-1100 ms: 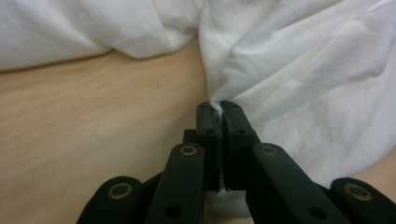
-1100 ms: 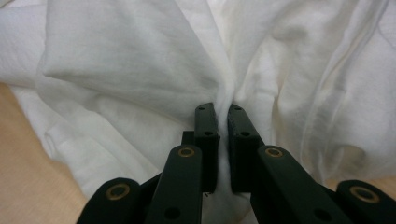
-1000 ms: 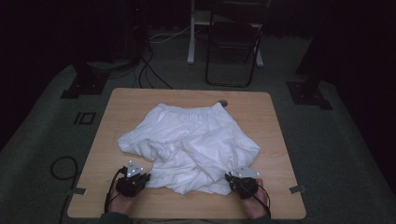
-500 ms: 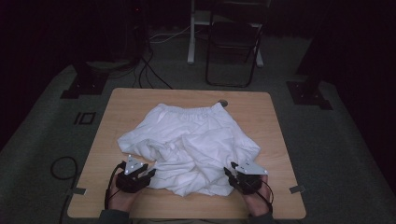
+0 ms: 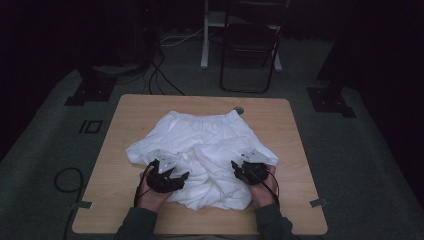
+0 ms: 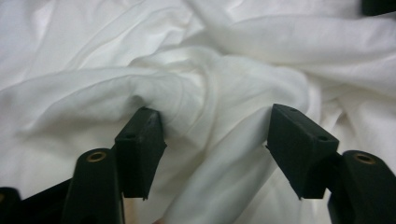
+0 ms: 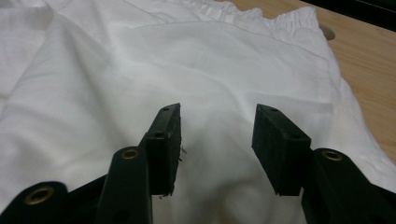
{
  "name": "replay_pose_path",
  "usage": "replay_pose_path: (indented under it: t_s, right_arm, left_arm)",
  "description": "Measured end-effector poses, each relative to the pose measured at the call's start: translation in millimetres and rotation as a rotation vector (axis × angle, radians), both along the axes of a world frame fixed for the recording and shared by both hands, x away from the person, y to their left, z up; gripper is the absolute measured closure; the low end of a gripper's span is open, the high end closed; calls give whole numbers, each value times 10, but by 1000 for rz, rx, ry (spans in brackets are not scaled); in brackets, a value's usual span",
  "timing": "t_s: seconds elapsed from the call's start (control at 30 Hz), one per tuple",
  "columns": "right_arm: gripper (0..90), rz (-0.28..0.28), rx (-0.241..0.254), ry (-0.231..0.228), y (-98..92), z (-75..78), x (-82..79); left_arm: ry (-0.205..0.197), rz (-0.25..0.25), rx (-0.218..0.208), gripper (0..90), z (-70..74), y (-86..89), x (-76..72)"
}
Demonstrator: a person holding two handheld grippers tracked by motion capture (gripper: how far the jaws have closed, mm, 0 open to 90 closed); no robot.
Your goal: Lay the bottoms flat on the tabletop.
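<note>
Cloth [image 5: 202, 155], white and crumpled, lies mid-counter [image 5: 125, 125]. Left claw [image 6: 212, 144] and right claw [image 7: 215, 140] hover over its near edge, jaws apart after just opening; folds lie between them, unpinched.

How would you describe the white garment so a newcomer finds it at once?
On the wooden table, a crumpled white garment covers the middle. Its gathered elastic waistband lies along the far side, and both open grippers, left and right, sit over its near folds. It is the sole cloth there.
</note>
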State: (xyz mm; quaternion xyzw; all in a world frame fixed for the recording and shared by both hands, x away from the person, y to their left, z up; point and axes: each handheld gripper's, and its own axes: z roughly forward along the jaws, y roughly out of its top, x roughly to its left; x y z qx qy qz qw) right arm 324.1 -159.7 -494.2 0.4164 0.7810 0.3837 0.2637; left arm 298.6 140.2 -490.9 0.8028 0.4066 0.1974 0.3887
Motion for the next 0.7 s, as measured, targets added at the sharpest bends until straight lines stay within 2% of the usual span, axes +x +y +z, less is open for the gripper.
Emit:
replay_pose_path:
  t_s: [0.03, 0.1, 0.27, 0.3, 0.37, 0.43, 0.5, 0.57, 0.7]
  right_arm:
    - [515, 0, 0, 0, 0, 0, 0]
    - [502, -2, -18, 11, 71, -20, 110]
    - [478, -6, -49, 63, 175, -102, 294]
    - [480, -7, -61, 80, 196, -125, 321]
    - [529, -2, -86, 106, 224, -174, 361]
    - [696, 19, -104, 126, 238, -203, 356]
    - [810, 16, -125, 120, 240, -203, 316]
    - [866, 3, -116, 107, 206, -188, 259]
    - [875, 12, -122, 86, 123, -162, 92]
  left_arm:
    - [0, 0, 0, 335, 0, 0, 0]
    - [8, -17, -9, 321, -17, -80, 33]
    - [30, -17, 19, 309, -108, -203, 105]
    - [39, -10, 34, 332, -139, -225, 124]
    - [58, 1, 68, 455, -199, -245, 149]
    - [74, 4, 78, 663, -245, -228, 161]
    - [76, -9, 75, 778, -251, -192, 151]
    - [71, -18, 71, 815, -224, -165, 119]
    - [54, -18, 58, 822, -162, -61, 32]
